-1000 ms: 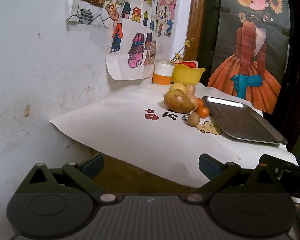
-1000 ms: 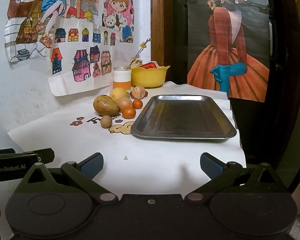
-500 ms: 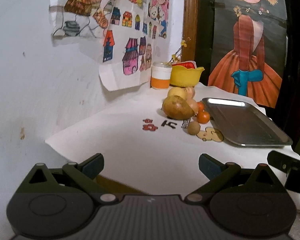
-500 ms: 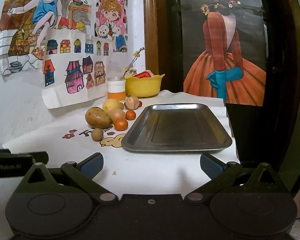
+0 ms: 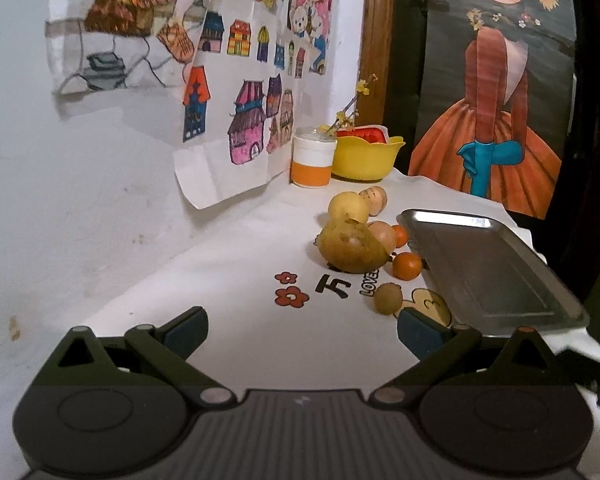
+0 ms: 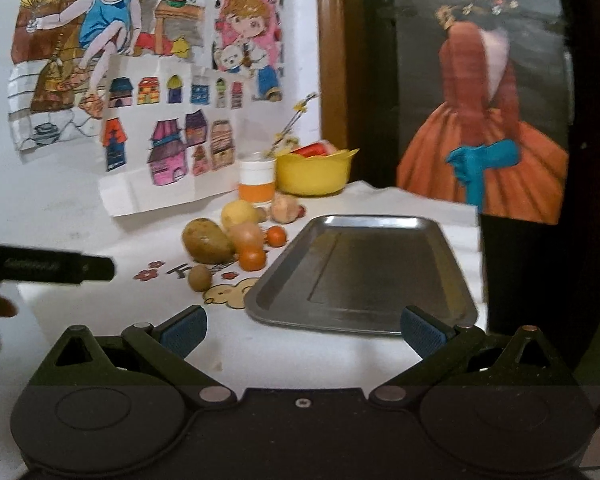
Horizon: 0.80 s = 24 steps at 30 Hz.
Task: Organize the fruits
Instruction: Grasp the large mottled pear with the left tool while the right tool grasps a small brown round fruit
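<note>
A cluster of fruit lies on the white cloth: a large brownish-green mango (image 5: pixel 352 250) (image 6: pixel 207 241), a yellow round fruit (image 5: pixel 348 207) (image 6: pixel 240 213), two small oranges (image 5: pixel 407 265) (image 6: pixel 253 259), and a small brown kiwi-like fruit (image 5: pixel 388 298) (image 6: pixel 200 277). An empty metal tray (image 5: pixel 488 272) (image 6: pixel 364 272) sits to their right. My left gripper (image 5: pixel 302 332) is open, short of the fruit. My right gripper (image 6: pixel 303 330) is open at the tray's near edge.
A yellow bowl (image 5: pixel 368 158) (image 6: pixel 314 172) and a white-and-orange cup (image 5: pixel 313 162) (image 6: pixel 257 182) stand at the back by the wall. Drawings hang on the left wall. The table's right edge drops off past the tray. The left gripper's body (image 6: pixel 48 268) shows at the right view's left.
Both grippers have moved forward over the table toward the fruit and tray, which now look larger. Both stay open.
</note>
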### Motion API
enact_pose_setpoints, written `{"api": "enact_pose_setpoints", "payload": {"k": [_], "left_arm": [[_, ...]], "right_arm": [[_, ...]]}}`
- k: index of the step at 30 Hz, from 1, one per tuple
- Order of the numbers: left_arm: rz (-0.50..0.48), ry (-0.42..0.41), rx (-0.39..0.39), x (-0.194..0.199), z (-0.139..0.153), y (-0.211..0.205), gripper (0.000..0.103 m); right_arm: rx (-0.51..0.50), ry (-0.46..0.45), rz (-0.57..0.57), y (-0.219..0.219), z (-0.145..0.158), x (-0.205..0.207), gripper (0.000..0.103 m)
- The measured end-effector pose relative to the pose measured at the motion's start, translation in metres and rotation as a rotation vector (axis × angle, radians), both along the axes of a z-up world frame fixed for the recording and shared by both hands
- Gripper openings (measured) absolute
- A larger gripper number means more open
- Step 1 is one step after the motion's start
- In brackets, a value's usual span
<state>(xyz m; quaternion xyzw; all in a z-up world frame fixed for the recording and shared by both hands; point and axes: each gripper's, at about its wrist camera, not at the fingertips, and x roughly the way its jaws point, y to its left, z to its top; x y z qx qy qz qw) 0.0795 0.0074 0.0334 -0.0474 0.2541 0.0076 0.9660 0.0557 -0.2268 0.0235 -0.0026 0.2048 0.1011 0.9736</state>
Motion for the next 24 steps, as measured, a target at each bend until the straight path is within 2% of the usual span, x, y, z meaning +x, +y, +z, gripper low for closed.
{"api": "enact_pose_setpoints", "payload": {"k": [4, 8, 18, 24], "left_arm": [[-0.021, 0.032, -0.057, 0.018, 0.000, 0.005, 0.103], [-0.050, 0.059, -0.095, 0.035, -0.001, 0.004, 0.103], [-0.096, 0.074, -0.121, 0.080, -0.001, 0.002, 0.103], [-0.173, 0.111, -0.081, 0.115, -0.001, 0.000, 0.103]], "right_arm": [[0.031, 0.051, 0.066, -0.008, -0.001, 0.007, 0.103], [0.017, 0.068, 0.079, -0.008, -0.003, 0.013, 0.103], [0.075, 0.093, 0.112, 0.027, 0.002, 0.042, 0.103], [0.122, 0.123, 0.143, 0.060, -0.004, 0.067, 0.103]]}}
